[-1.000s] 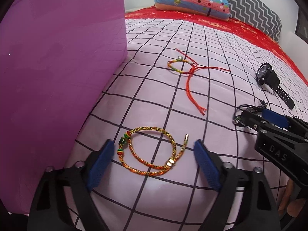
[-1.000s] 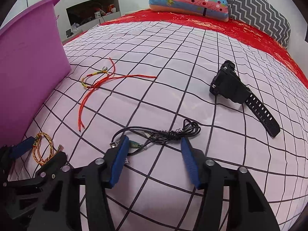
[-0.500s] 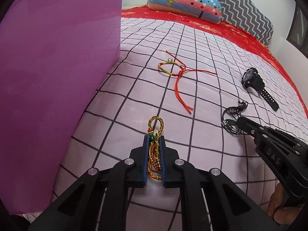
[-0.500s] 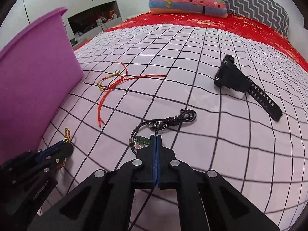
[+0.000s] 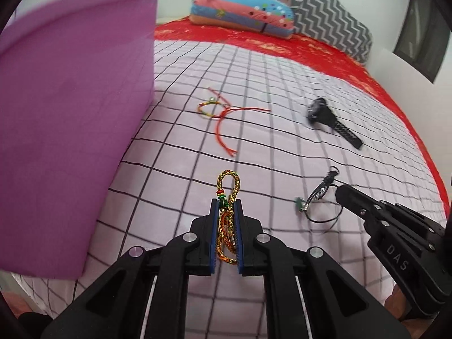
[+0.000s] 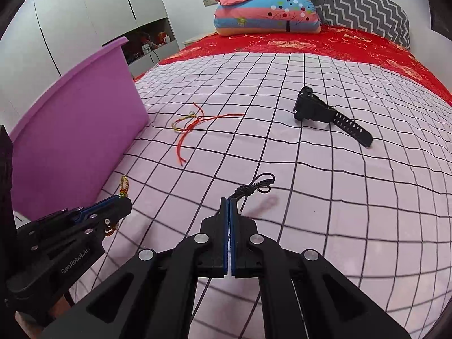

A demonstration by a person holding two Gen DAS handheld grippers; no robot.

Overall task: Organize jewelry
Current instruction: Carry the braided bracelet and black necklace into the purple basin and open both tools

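Observation:
My left gripper (image 5: 225, 202) is shut on a gold braided bracelet (image 5: 227, 186) with a green bead, lifted above the checked bedspread. My right gripper (image 6: 228, 200) is shut on a black cord necklace (image 6: 254, 188); its loop and green pendant (image 5: 300, 208) hang free in the left wrist view. A purple bin (image 5: 70, 107) stands at the left; it also shows in the right wrist view (image 6: 76, 138). A red string bracelet (image 5: 220, 113) and a black watch (image 6: 325, 115) lie further up the bed.
The pink checked cover (image 6: 339, 197) spans the bed, with a red sheet (image 6: 339, 42) beyond. Pillows and folded blankets (image 6: 265, 11) are stacked at the head. White cabinets (image 6: 84, 14) stand at the far left.
Both grippers closed on their pieces and have lifted them off the bedspread. The bin's rim now shows in the left wrist view.

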